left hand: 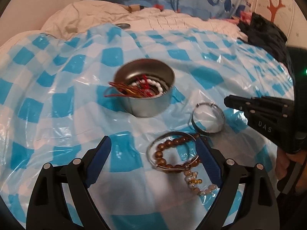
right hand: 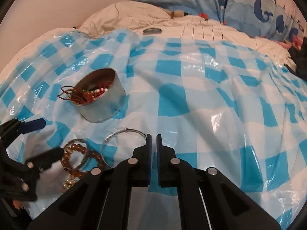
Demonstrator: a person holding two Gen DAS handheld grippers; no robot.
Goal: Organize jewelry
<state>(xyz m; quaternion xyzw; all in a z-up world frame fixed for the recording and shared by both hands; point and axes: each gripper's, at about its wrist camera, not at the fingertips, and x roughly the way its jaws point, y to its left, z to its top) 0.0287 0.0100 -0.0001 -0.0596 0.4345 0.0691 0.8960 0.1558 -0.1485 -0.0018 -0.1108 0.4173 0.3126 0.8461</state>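
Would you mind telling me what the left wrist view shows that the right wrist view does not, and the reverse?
Only the left wrist view: the left claw open wide around the brown bead bracelet, and white beads lying clearly inside the tin.

Only the right wrist view: the right claw shut and empty, with bare checkered sheet ahead.

Both: the tin, the silver bangle, the pearl bracelet, the sheet.

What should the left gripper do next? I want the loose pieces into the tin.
Probably ease the open left gripper down and close on the brown bead bracelet, which lies between its fingers, tangled with a thin bangle. The tin already holds other jewelry; the right gripper is shut and empty.
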